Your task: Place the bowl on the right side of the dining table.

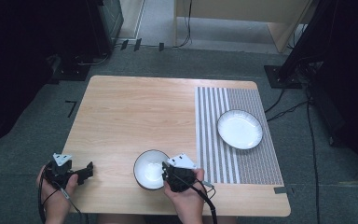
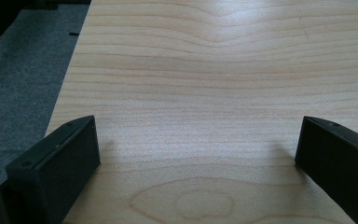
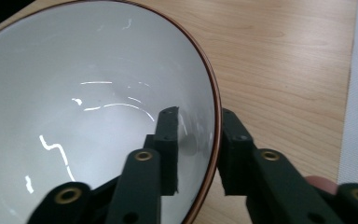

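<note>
The bowl sits on the counter at the near edge, a little right of the middle, and everything else is placed from it. It is white inside with a thin brown rim.

Right at the bowl's near-right rim are the right tongs, held in the person's right hand. In the right gripper view these tongs straddle the wall of the bowl — one jaw inside against the white glaze, the other outside just past the brown rim. The gap is narrow and the rim runs through it; the inner jaw lies on the wall, the outer one looks pressed to it as well, so the tongs grip the bowl by its rim.

Well to the left of the bowl, also at the near edge, the left hand holds the left tongs, pointing toward the bowl but far short of it. In the left gripper view the left tongs stand wide, with bare wood between the jaws.

Right of the bowl and reaching back from it lies a striped mat — pale stripes on its near-bowl half, a finer grey weave beyond. Farther back and right of the bowl, on that mat, rests a white plate with a dark rim, well apart from the bowl.
</note>
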The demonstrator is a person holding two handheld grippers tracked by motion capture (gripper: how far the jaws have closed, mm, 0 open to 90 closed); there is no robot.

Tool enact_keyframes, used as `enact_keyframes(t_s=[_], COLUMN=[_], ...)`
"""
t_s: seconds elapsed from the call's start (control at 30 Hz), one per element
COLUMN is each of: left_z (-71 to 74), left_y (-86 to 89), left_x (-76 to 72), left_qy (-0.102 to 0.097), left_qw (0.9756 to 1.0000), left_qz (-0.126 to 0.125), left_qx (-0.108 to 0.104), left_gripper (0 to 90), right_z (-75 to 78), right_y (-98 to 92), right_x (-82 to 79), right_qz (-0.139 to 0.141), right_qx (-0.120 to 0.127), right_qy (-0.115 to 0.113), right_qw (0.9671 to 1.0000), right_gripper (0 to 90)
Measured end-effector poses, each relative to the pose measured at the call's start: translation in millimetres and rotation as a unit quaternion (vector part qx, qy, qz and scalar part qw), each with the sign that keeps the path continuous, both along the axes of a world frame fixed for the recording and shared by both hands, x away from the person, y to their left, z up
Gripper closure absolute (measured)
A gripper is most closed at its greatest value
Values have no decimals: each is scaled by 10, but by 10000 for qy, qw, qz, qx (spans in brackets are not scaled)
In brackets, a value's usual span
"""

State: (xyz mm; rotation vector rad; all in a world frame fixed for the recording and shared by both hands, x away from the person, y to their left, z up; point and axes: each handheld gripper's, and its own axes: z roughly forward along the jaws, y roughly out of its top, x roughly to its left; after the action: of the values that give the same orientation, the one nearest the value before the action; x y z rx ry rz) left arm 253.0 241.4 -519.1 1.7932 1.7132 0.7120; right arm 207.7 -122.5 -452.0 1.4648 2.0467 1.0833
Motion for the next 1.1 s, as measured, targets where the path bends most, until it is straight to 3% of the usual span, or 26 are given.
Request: enact_keyframes(t_s=[0.33, 0.53, 0.83, 1.1], left_z=[0, 0, 0, 1], left_y=[0, -1, -2, -1], left_x=[0, 0, 0, 1], left_qy=[1, -3, -3, 1], left_qw=[10000, 10000, 10000, 10000], left_qz=[0, 2, -3, -14], left_qx=[0, -5, -6, -3], left_gripper=[0, 0, 0, 0], right_z=[-19, -16, -39, -22], right_y=[-13, -11, -76, -50], right_x=[6, 4, 25, -2], right_qz=[56, -76, -69, -201], right_qx=[11, 118, 476, 374], right_qy=[-92, -52, -204, -370], right_qw=[9999, 9999, 9986, 9984], right_gripper=[763, 777, 817, 829])
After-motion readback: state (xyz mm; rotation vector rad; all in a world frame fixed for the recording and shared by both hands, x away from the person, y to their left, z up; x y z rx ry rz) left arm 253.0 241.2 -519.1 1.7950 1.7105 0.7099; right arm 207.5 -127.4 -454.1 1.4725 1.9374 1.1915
